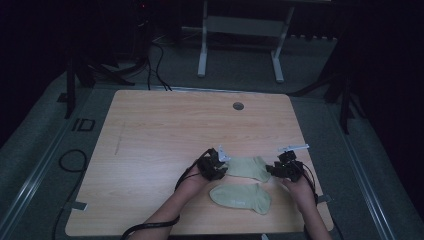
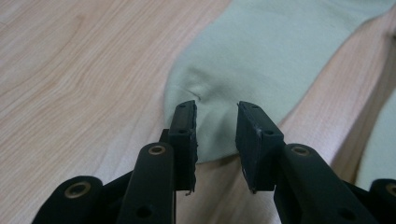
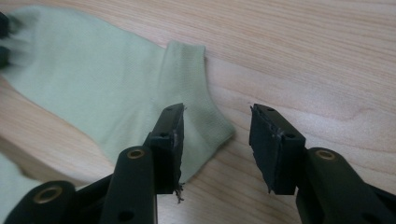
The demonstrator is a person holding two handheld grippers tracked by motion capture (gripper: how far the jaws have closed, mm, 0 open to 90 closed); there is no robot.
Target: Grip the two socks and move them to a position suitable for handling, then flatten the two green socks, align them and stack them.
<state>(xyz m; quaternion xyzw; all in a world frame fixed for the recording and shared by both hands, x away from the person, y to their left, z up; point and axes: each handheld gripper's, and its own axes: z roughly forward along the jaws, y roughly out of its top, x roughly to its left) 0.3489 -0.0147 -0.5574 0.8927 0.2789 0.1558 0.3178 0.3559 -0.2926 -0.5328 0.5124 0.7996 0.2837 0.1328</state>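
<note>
High view: you have two pale green socks on the wooden table [image 1: 150,130], both on the near right part of it. Take the far sock [image 1: 248,168] as your landmark. It lies flat between your two grippers, its length running across the table. The near sock [image 1: 240,197] lies just beside it on your side, roughly parallel, with a thin strip of bare wood between them.

Your left gripper [image 1: 216,165] sits at the far sock's left end and your right gripper [image 1: 285,169] at its right end, each hand low over the table.

In the left gripper view, your left gripper [image 2: 215,125] has its jaws a narrow way apart, straddling the rounded end of the far sock [image 2: 261,60]. The cloth puckers slightly between the pads, but there is a clear gap and they do not press on it, so nothing is held. The near sock [image 2: 380,149] shows as a pale strip at the right edge.

In the right gripper view, your right gripper [image 3: 215,126] stands with its jaws moderately wide. One pad lies over the corner of the far sock [image 3: 93,79] by the cuff; the other is over bare wood just beside that corner. The pads do not pinch the cloth.
</note>
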